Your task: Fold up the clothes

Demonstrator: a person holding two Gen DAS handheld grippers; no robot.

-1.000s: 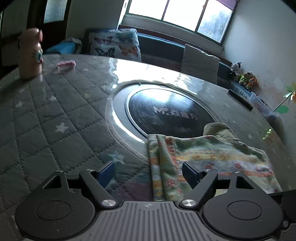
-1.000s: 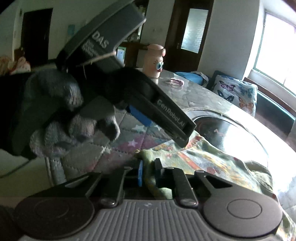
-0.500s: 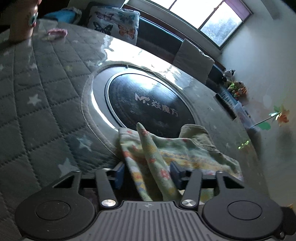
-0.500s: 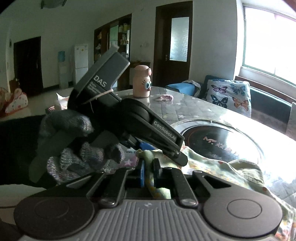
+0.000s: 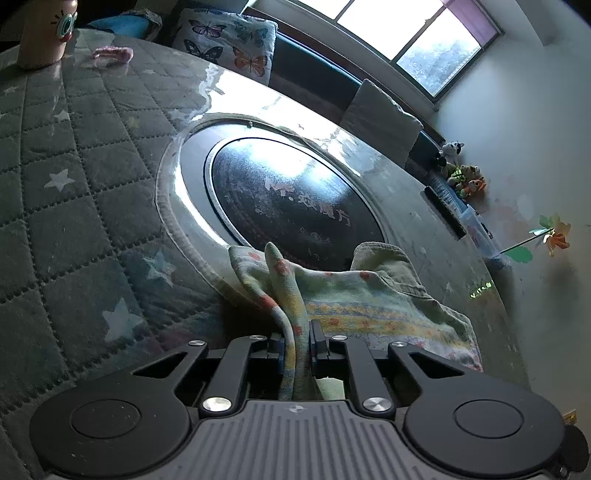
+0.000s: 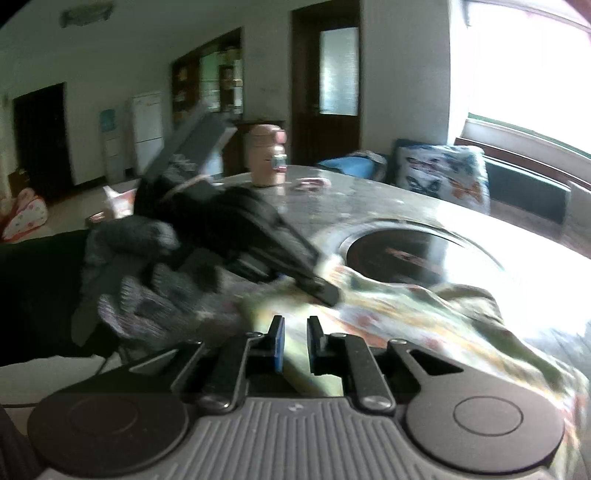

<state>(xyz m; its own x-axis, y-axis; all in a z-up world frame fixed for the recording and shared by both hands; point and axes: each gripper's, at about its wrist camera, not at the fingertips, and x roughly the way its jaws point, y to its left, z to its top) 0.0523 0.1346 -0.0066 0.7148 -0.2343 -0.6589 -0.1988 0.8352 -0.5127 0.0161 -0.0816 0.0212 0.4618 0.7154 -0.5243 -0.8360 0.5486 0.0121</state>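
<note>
A pastel patterned garment point(image 5: 369, 299) lies crumpled on the table beside the round black hob point(image 5: 291, 199). My left gripper point(image 5: 297, 339) has its jaws closing, and a raised fold of the garment is pinched between the pads. In the right wrist view, which is blurred, that same gripper point(image 6: 325, 291) is held by a grey gloved hand point(image 6: 147, 266) and points down at the garment point(image 6: 424, 314). My right gripper point(image 6: 295, 332) sits low over the garment's near edge. Its jaws are narrow and easing open, with pale cloth still between them.
A quilted star-print cover point(image 5: 74, 203) spreads over the table to the left of the hob. A pink bottle point(image 5: 48, 33) and a small pink item point(image 5: 110, 55) stand at the far edge. A butterfly cushion point(image 5: 229, 40) rests on the bench under the window.
The left jaws went from wide open to pinching a raised fold of the garment. The right view swung and blurred, and the left gripper now sits further into the garment.
</note>
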